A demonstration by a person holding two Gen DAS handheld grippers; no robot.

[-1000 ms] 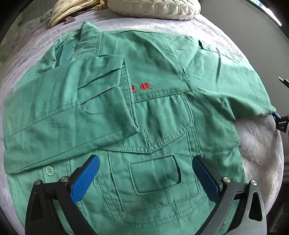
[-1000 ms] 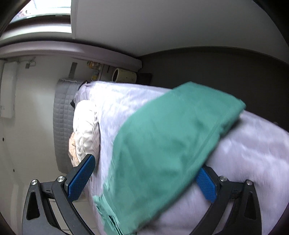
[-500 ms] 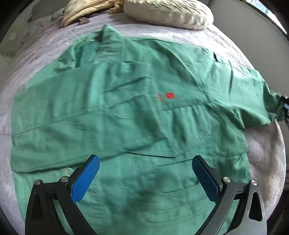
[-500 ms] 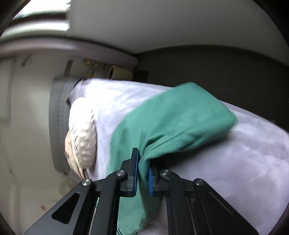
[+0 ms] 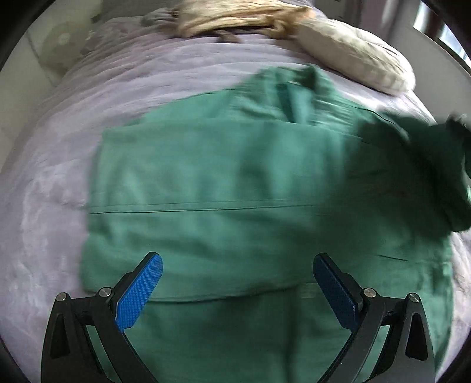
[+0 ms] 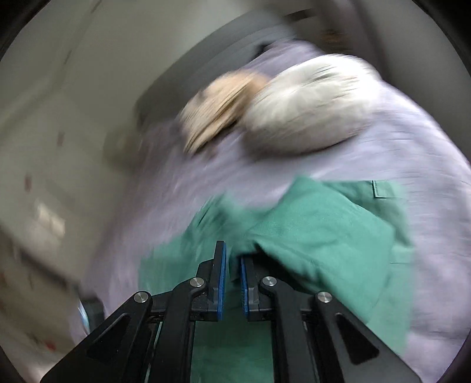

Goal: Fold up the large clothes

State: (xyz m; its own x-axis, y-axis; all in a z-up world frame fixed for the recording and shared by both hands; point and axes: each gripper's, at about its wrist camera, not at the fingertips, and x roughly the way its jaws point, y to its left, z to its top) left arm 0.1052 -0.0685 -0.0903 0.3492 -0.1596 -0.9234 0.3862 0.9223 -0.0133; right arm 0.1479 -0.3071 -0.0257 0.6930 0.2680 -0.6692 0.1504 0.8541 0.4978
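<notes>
A large green work jacket (image 5: pixel 235 182) lies spread on the bed, its left sleeve folded across the body. My left gripper (image 5: pixel 238 274) is open and empty, hovering above the jacket's lower part. My right gripper (image 6: pixel 232 265) is shut on the jacket's right sleeve (image 6: pixel 318 235) and holds it lifted over the body. That raised sleeve shows dark and blurred at the right of the left wrist view (image 5: pixel 426 165). Both views are motion-blurred.
The bed has a pale lilac cover (image 5: pixel 59 147). A cream pillow (image 5: pixel 353 62) and a tan bundle (image 5: pixel 241 17) lie at the head of the bed. They also show in the right wrist view, pillow (image 6: pixel 309 109) and bundle (image 6: pixel 215 112).
My right gripper closed on the right sleeve and swung it up and over the jacket body. The left gripper drew back and stayed open.
</notes>
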